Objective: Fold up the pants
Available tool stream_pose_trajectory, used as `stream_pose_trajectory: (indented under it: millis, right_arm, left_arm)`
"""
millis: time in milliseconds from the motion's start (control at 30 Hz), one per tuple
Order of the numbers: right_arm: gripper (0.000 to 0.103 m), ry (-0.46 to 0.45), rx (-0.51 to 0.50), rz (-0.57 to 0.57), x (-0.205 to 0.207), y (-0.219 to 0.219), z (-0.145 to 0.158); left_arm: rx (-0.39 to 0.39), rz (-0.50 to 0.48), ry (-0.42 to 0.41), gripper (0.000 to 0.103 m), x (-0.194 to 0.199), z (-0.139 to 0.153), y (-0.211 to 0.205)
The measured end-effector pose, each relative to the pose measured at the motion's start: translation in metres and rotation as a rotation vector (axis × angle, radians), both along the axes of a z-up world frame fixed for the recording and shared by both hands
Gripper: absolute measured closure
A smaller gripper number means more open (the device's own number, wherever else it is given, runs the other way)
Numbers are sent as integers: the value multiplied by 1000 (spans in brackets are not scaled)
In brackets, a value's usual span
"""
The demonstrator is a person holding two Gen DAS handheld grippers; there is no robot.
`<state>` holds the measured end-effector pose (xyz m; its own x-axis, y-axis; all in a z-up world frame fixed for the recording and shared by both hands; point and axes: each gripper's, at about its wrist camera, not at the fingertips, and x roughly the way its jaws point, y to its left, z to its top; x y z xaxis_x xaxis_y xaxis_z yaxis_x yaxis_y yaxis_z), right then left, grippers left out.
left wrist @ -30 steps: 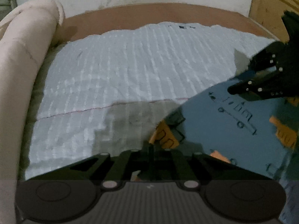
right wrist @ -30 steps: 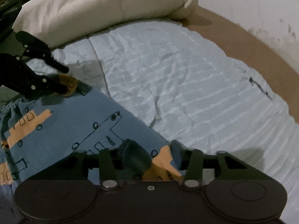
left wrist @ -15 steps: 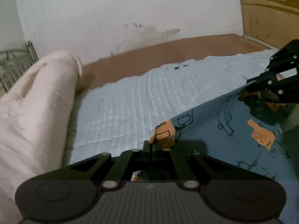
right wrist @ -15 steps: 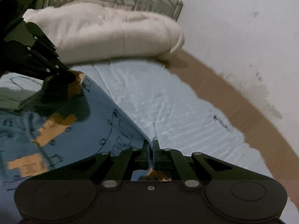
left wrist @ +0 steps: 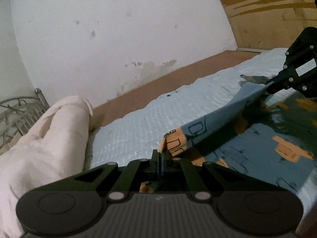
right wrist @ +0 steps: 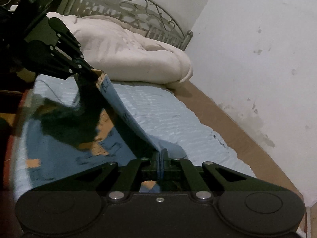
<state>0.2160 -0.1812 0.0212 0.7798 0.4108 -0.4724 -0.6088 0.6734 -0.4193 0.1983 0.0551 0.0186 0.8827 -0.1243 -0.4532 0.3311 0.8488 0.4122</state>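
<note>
- Pale blue bedsheet [left wrist: 150, 117] covers a bed beside a stained white wall [left wrist: 118, 39]; a cream comforter [right wrist: 126, 57] lies upper left.
- Left tongs [left wrist: 159, 155] pinch shut the blue printed pants [left wrist: 257, 148] at lower centre.
- Right tongs [right wrist: 162, 154] clamp the same edge, cloth stretched between them.

At the bottom centre of the frame our right gripper [right wrist: 162, 158] pinches the edge of the blue pants [right wrist: 65, 138], its jaws pressed together on the cloth. From there the edge runs taut up to the upper left, where our left gripper [right wrist: 93, 73] clamps an orange-printed corner. Behind it a cream comforter [right wrist: 128, 59] lies bunched against the metal headboard [right wrist: 138, 10]. The pale blue sheet [right wrist: 168, 115] spreads to the right toward the white wall [right wrist: 257, 49].
</note>
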Motion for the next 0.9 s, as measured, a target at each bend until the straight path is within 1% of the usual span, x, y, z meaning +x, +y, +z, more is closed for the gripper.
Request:
stream_pose_trajectory:
  millis: [100, 167, 333, 500, 600, 700, 767, 900]
  right_arm:
    - [103, 6, 13, -22, -28, -2, -6]
    - [103, 19, 27, -39, -46, -3, -12]
    - [103, 58, 37, -68, -81, -3, -36]
    - [103, 129, 76, -104, -92, 0, -59]
    - [103, 146, 106, -125, -95, 0, -65]
    - [103, 130, 114, -136, -97, 2, -64]
    - [103, 125, 117, -134, -97, 3, -60]
    - [103, 131, 105, -127, -101, -4, -53]
  left_arm:
    - [34, -9, -21, 102, -22, -12, -5]
    - [55, -7, -15, 102, -30, -25, -8]
    - [65, 19, 5, 102, -41, -50, -16]
    - [66, 40, 37, 102, -40, -60, -17]
    - [69, 35, 41, 103, -48, -61, -15]
    - [66, 24, 53, 103, -49, -59, -13]
    - [55, 14, 71, 103, -53, -63, -10]
    - [63, 7, 98, 103, -58, -72, -7]
